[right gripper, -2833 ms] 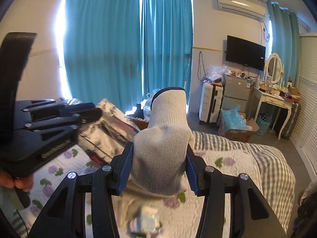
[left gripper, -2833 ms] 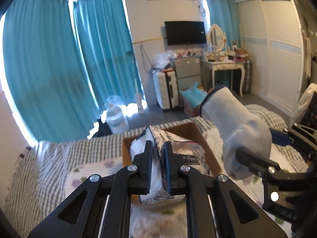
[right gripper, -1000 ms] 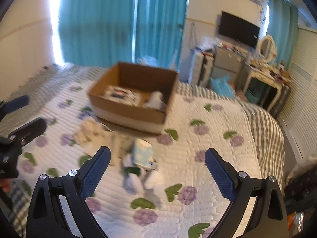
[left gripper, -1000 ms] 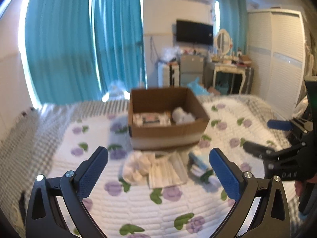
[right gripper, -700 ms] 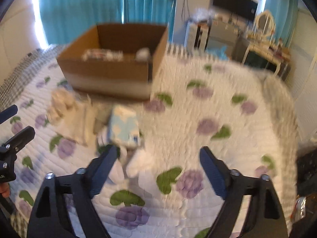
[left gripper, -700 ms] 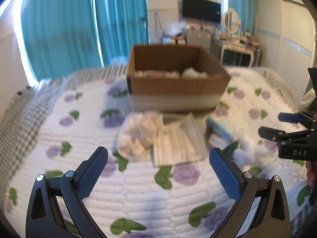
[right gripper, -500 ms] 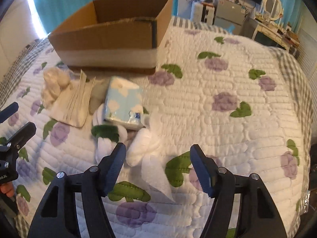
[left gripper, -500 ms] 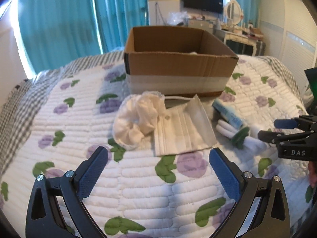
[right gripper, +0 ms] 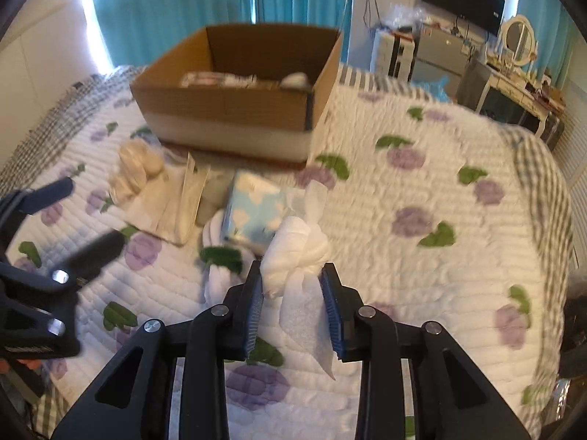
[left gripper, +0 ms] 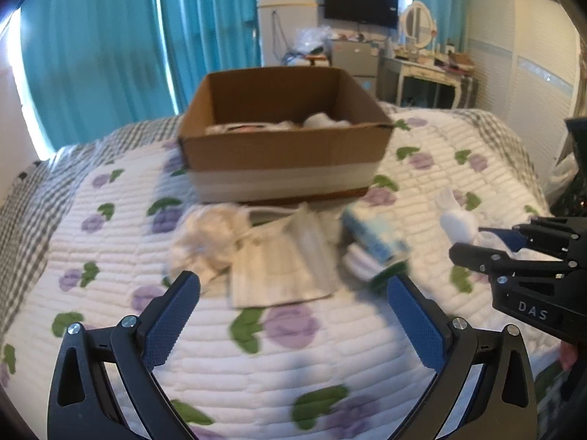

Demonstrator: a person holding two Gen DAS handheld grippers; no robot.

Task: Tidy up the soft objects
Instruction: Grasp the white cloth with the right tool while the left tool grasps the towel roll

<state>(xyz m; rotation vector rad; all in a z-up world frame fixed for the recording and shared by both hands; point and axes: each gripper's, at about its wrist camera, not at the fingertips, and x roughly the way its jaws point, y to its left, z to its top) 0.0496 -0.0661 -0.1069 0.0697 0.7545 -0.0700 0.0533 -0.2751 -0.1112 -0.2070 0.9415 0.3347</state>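
Observation:
A cardboard box (left gripper: 282,154) (right gripper: 227,124) stands on the flowered quilt and holds several soft items. In front of it lie a cream scrunchie (left gripper: 205,238) (right gripper: 135,168), a pack of face masks (left gripper: 282,260) (right gripper: 172,201), a blue tissue pack (left gripper: 374,234) (right gripper: 253,209) and rolled white-green socks (right gripper: 220,260). My right gripper (right gripper: 291,293) is closed around a white knotted cloth bundle (right gripper: 297,249) (left gripper: 458,223), pads touching its sides. My left gripper (left gripper: 290,311) is wide open and empty above the quilt, short of the masks.
The bed's quilt (right gripper: 422,190) stretches right, with a grey checked border (right gripper: 543,168). Teal curtains (left gripper: 110,55) hang behind. A dressing table (left gripper: 425,73), fridge and wardrobe (left gripper: 528,84) stand at the far right of the room.
Earlier both grippers dropped their items into the box and drew back open. Now the right gripper has come down and closed on the white bundle; the left has lifted slightly, still open.

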